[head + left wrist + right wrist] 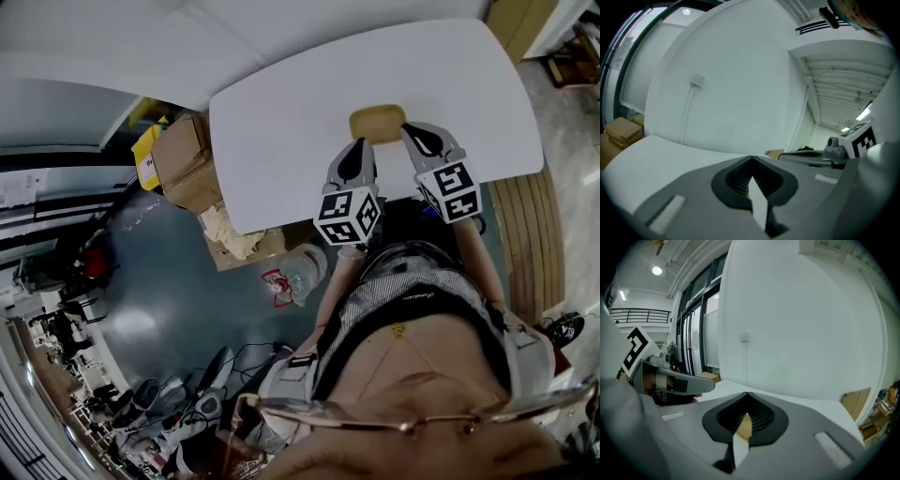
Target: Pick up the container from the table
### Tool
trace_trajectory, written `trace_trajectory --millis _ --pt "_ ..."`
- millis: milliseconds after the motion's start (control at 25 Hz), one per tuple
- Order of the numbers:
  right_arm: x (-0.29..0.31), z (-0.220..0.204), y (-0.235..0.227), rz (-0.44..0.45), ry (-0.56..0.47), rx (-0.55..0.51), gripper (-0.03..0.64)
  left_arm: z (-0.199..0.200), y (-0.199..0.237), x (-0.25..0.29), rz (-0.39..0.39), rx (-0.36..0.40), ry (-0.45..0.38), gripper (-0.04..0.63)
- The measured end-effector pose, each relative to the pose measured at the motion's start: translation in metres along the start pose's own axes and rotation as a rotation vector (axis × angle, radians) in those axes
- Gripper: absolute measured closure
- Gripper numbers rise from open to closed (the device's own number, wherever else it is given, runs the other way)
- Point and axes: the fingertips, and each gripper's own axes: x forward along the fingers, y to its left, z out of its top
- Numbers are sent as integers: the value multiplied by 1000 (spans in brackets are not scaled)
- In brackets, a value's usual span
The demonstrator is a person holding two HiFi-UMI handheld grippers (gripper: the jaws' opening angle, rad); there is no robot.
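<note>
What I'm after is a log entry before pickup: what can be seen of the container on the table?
The container is small, tan and rounded at the corners, material unclear. It lies flat near the middle of the white table. The left gripper and right gripper reach its near corners, fingers together; a tan sliver shows between the right one's fingers. Whether either grips it cannot be told.

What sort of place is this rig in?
Probably a lab or workshop: a plain white table, cardboard boxes stacked beside it, and cables strewn across the floor.
</note>
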Motion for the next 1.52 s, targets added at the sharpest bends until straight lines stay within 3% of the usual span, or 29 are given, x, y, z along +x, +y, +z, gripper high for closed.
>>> trace_trajectory --millis 400,960,1520 --pt "-6 4 -44 93 3 -40 594 6 -21 20 77 8 -17 595" --pt "-9 -13 -75 119 13 -25 594 -4 -55 55 65 28 1 595" --pt "24 -4 -54 67 36 -20 594 7 -15 57 16 35 33 595"
